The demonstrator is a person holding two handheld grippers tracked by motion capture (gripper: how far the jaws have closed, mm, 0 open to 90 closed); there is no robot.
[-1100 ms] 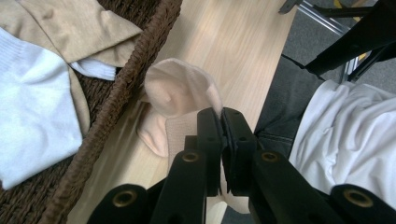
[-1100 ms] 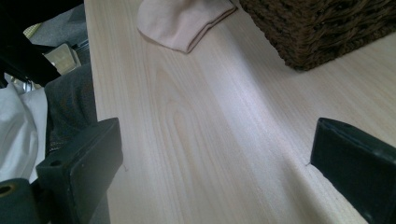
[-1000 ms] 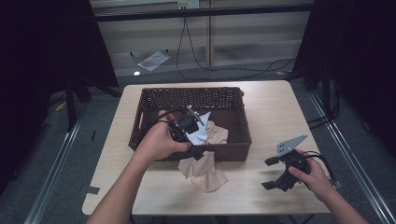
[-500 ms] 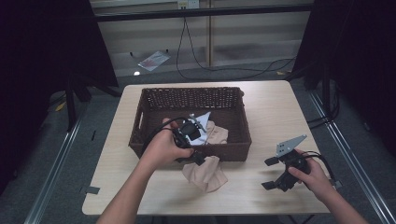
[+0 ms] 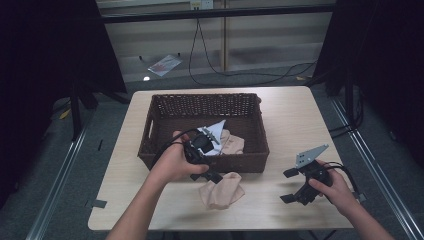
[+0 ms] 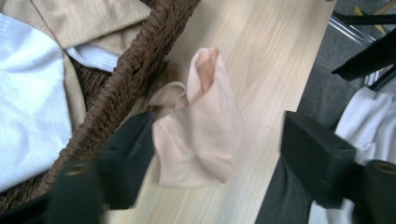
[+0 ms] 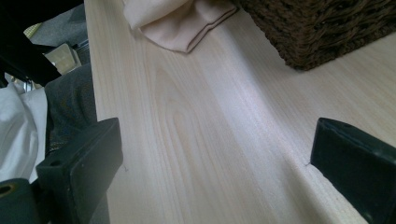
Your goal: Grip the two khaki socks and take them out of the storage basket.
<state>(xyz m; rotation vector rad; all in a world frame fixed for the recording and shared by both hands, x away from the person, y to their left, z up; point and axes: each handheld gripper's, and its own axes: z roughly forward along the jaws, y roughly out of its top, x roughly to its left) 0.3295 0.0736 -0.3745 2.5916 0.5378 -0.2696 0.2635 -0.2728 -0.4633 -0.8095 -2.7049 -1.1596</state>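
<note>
A pale wood worktop (image 5: pixel 280 125) stands on a grey floor (image 5: pixel 90 125) in a dim room, with dark curtains to either side and black cables (image 5: pixel 240 75) trailing across the floor beyond its far edge. A dark brown wicker basket (image 5: pixel 160 145) sits left of centre on the worktop and holds white cloth (image 6: pixel 28 116) and tan cloth (image 6: pixel 88 18). A peach-coloured sock (image 5: pixel 221 190) lies crumpled on the worktop just in front of the basket's near wall, touching or nearly touching it. The person's left forearm reaches in from the bottom edge, the left hand (image 5: pixel 172 162) wrapped around the left hand-held gripper (image 5: pixel 212 176), which hangs over the basket's near rim and points down at the sock. In the left gripper view its jaws are spread wide, one at each side of the sock, gripping nothing. The right hand (image 5: pixel 332 187) rests on the worktop near the right front corner, well apart from the basket, holding the right hand-held gripper (image 5: pixel 291 186). Its jaws are likewise spread apart over bare wood.
</note>
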